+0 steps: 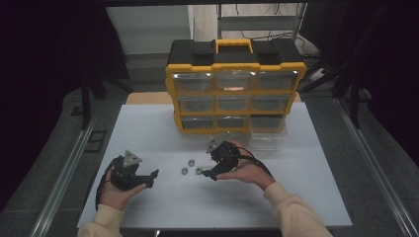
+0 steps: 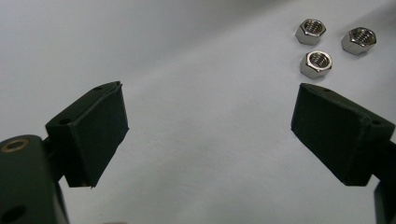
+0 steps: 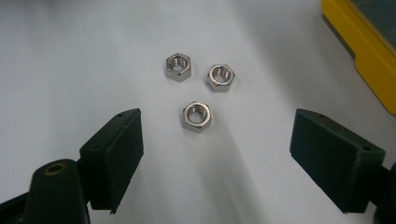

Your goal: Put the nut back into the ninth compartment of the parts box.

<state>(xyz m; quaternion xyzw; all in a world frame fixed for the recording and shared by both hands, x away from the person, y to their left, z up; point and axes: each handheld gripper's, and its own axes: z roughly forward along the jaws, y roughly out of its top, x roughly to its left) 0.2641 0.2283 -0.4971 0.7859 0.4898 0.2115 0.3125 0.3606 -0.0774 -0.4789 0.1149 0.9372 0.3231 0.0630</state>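
Both hand-held grippers sit low over the white table (image 1: 148, 123), each with its jaws spread wide and nothing between them. From the high view, the right hand-held gripper (image 1: 210, 174) lies at about 5 o'clock from the table's middle, tilted down and pointing toward 8 o'clock, with the person's right hand (image 1: 247, 170) wrapped around its body. The left hand-held gripper (image 1: 150, 178) rests at about 7 o'clock, cradled in the left hand (image 1: 116, 190) and aimed toward 3 o'clock. Between the two lie three hex nuts (image 1: 190, 168), shiny steel, clustered in a small triangle and flat on the table, close together but not touching. In the right gripper view the nearest nut (image 3: 197, 115) sits just ahead of the gap between the open jaws, with the other two nuts (image 3: 178, 66) (image 3: 220, 77) beyond it at 11 and 1 o'clock; no jaw touches any of them. In the left gripper view the same three nuts (image 2: 315, 63) appear at 1 o'clock, just past the tip of the jaw on that side, again untouched. At 12 o'clock on the table stands a yellow and black organizer case (image 1: 236, 89) with clear drawers; its lowest drawer at that view's right (image 1: 268, 126) is pulled out toward the person.
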